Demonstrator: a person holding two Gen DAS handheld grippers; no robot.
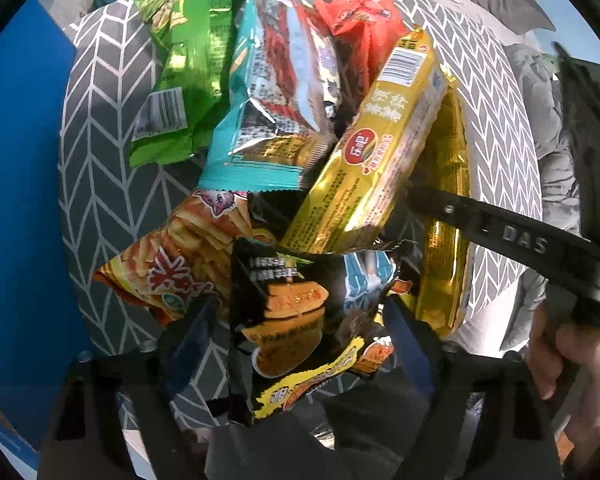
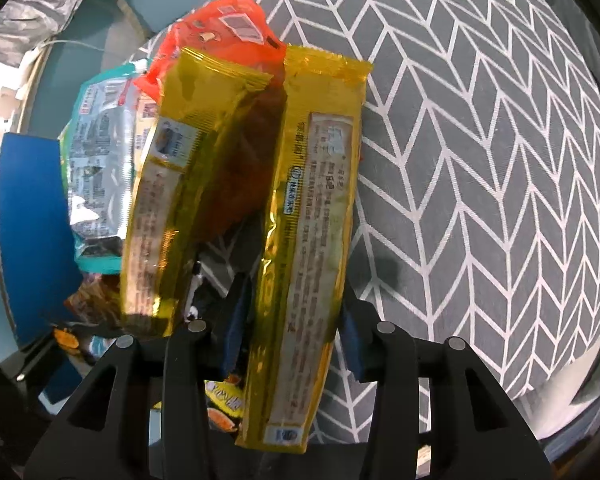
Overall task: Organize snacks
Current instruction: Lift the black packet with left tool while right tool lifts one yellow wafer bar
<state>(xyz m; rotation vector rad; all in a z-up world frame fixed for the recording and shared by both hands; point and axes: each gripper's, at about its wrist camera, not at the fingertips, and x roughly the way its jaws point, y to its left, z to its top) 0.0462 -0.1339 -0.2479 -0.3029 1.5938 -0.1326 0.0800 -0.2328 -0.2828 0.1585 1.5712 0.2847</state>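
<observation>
Bright light; foil glare; fisheye edges warped; slight blur.

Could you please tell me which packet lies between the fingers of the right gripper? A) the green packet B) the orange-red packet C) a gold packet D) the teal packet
C: in the right wrist view a long gold packet runs between the right gripper's fingers.

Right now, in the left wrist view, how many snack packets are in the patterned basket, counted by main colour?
Green packet: 1
Teal packet: 1
Red packet: 1
Gold packets: 2
Orange packet: 1
Black packet: 1
Total: 7, all in the basket
</observation>
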